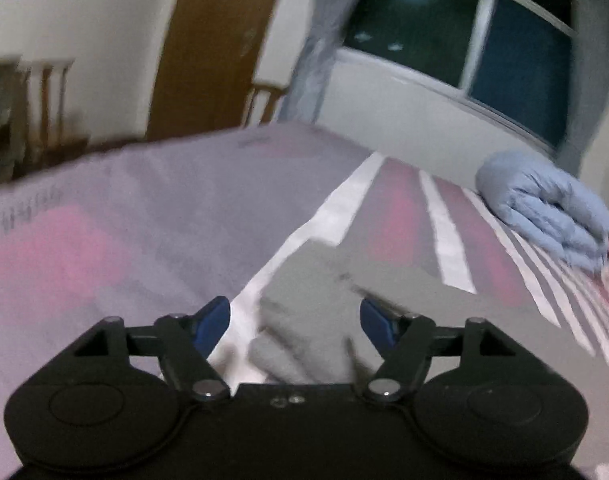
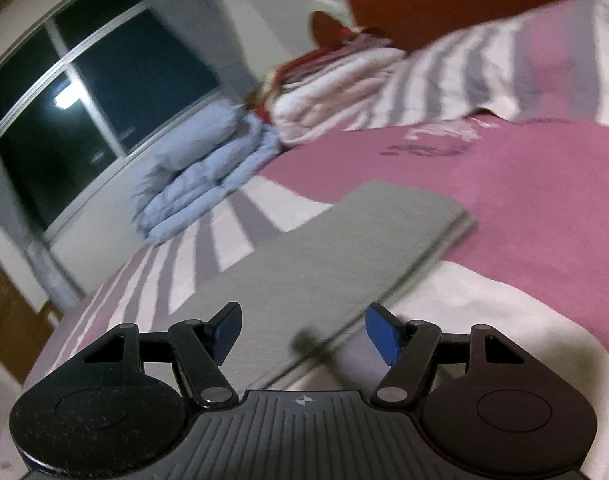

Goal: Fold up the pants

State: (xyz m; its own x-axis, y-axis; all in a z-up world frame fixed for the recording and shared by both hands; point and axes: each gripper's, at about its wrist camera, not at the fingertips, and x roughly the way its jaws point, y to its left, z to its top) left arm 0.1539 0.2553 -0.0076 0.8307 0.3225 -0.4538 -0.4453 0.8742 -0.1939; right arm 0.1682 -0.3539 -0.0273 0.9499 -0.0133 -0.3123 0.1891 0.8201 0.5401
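Striped bed (image 2: 544, 240) bears grey pants (image 2: 324, 256); both grippers (image 1: 295, 322) (image 2: 303, 332) gape.

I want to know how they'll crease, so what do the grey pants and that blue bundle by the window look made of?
Grey pants: matte, soft knit, perhaps jersey or fleece; no sheen, thick folded edge. Blue bundle: puffy padded bedding, likely a quilted duvet; it shows rounded stacked rolls.

The left gripper (image 1: 295, 324) is built of matte black plastic, with two round housings, silver pivot screws on angled links and blue fingertip pads (image 1: 212, 326). The right gripper (image 2: 302, 334) is made alike, but a ribbed grey centre plate with a small crosshair mark is seen.
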